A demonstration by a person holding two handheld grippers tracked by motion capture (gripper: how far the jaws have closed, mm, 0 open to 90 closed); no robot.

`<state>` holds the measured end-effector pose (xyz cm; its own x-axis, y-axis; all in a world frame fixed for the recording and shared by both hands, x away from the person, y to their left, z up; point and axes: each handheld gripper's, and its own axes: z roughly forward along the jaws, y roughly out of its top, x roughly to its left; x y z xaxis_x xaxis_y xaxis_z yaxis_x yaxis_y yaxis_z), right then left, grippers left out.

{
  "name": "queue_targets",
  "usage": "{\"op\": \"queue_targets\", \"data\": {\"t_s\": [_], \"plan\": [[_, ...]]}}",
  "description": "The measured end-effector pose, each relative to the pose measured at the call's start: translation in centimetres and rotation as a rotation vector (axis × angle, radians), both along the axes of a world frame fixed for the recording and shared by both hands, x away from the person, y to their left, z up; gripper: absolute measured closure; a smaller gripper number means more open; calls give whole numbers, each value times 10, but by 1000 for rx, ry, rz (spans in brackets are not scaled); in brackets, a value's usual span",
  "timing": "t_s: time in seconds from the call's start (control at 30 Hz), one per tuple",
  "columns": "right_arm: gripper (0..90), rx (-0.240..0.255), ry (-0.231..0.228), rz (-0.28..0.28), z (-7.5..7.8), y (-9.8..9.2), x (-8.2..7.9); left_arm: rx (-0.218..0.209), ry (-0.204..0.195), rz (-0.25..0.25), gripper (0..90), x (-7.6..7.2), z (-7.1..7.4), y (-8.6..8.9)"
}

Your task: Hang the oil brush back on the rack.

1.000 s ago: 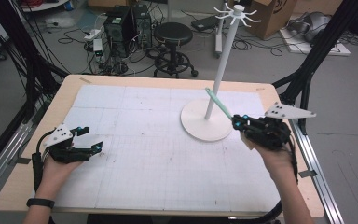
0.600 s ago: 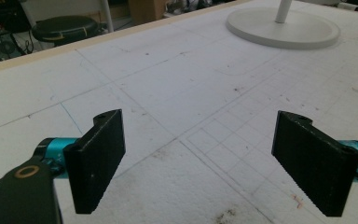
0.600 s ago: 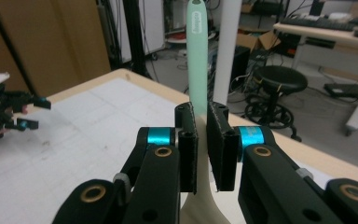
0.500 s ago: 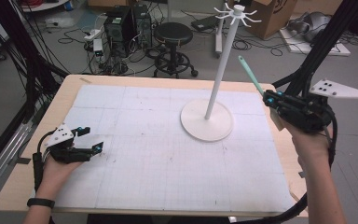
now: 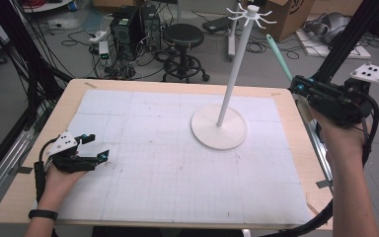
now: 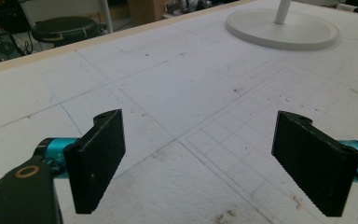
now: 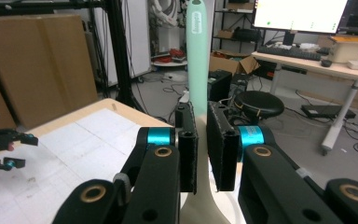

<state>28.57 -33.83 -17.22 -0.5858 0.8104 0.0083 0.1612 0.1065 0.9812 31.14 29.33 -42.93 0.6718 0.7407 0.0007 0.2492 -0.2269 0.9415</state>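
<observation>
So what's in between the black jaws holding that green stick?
The right gripper is shut on the mint-green utensil. Its handle rises above the jaws, a cream part shows below, and the stretch between the pads is covered.

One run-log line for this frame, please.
right gripper: shut on mint utensil, raised beside white hook stand | left gripper: open, holding nothing, low over mat

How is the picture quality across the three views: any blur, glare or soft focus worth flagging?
High view: even light, slightly soft, no motion blur on the right claw holding the mint utensil. Left gripper view: pads sharp, white stand base bright. Right gripper view: monitor blown out; utensil crisp.
</observation>
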Motion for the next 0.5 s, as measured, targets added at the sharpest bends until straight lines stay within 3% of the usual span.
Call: {"op": "queue_targets", "data": {"t_s": [0.27,0.5], "plan": [[833,1,-17,-6,12,7,2,-1,2,-3,179,0,0,0],[833,1,-14,-13,13,9,6,-2,1,-4,178,0,0,0]]}}
